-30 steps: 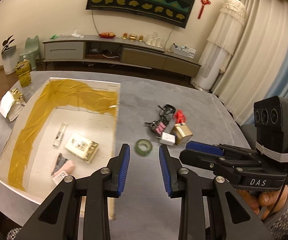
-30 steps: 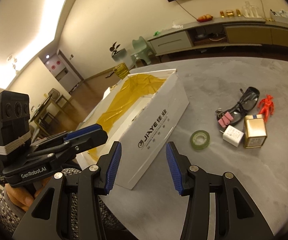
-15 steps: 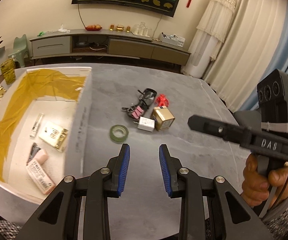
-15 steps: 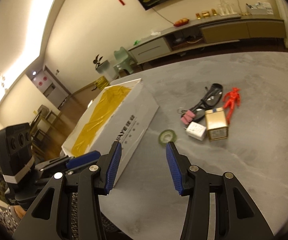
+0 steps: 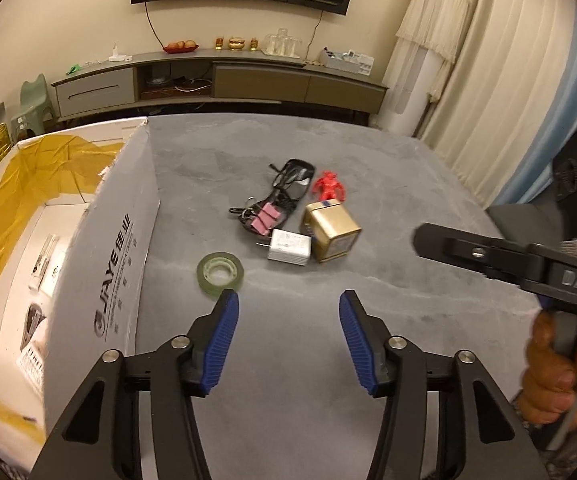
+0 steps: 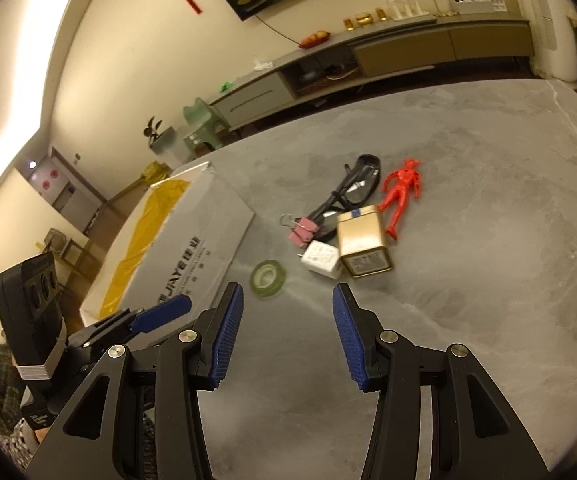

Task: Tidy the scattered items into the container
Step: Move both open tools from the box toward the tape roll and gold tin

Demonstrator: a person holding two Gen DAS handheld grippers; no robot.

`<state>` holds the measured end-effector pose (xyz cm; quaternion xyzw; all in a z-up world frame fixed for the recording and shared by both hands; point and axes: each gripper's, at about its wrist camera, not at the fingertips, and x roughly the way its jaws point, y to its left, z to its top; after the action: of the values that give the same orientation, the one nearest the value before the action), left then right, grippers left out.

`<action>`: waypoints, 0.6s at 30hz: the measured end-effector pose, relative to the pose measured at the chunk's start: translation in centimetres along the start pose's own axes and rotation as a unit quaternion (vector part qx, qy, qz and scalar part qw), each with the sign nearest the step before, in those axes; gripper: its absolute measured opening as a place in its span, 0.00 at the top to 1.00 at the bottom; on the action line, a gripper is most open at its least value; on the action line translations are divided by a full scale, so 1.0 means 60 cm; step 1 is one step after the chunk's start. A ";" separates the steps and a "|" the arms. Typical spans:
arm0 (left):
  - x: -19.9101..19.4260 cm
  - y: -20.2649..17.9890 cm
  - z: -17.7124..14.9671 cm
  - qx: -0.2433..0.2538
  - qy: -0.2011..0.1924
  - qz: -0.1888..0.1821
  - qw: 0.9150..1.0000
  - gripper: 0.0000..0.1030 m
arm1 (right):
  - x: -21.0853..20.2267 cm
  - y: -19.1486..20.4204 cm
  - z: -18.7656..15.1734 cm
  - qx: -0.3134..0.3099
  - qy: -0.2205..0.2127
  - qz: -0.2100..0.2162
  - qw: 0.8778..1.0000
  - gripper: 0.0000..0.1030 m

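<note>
A white cardboard box (image 5: 116,248) lined with yellow tape stands at the left with several small items inside. On the grey table (image 5: 388,184) lie a green tape roll (image 5: 219,273), a white charger plug (image 5: 289,245), a gold tin (image 5: 330,231), pink binder clips (image 5: 263,219), black glasses (image 5: 293,176) and a red figurine (image 5: 329,187). My left gripper (image 5: 288,300) is open and empty, just short of the tape roll. My right gripper (image 6: 287,292) is open and empty too, in front of the tape roll (image 6: 267,277), plug (image 6: 321,259) and tin (image 6: 362,245).
The box wall (image 6: 192,256) stands left of the loose items. A person's hand (image 5: 556,364) holds the right gripper's handle at the right. A low cabinet (image 5: 216,80) and curtains (image 5: 500,60) lie beyond the table's far edge.
Both grippers have opened wider. The left gripper swung right, away from over the box toward the loose items; the right gripper also turned toward them and came closer.
</note>
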<state>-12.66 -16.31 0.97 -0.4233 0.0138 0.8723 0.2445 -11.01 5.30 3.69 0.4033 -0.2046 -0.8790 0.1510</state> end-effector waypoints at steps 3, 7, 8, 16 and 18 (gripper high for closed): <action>0.030 0.011 0.005 -0.005 0.008 0.009 1.000 0.45 | 0.013 -0.003 0.001 -0.004 0.005 -0.011 1.000 0.52; 0.061 0.026 0.013 -0.009 0.014 0.018 1.000 0.43 | 0.035 -0.001 0.003 -0.013 0.016 -0.025 0.999 0.52; 0.068 0.028 0.014 -0.010 0.014 0.022 1.000 0.43 | 0.040 0.000 0.004 -0.015 0.018 -0.028 0.999 0.52; 0.111 0.049 0.018 -0.007 0.023 0.060 0.998 0.42 | 0.078 -0.002 0.020 -0.036 0.030 -0.062 0.997 0.52; 0.121 0.056 0.018 -0.006 0.027 0.064 0.998 0.42 | 0.088 -0.006 0.024 -0.037 0.032 -0.069 0.996 0.52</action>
<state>-18.70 -16.02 -4.36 -0.4463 0.0420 0.8745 0.1853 -15.52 3.68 0.95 0.4389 -0.1387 -0.8808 0.1111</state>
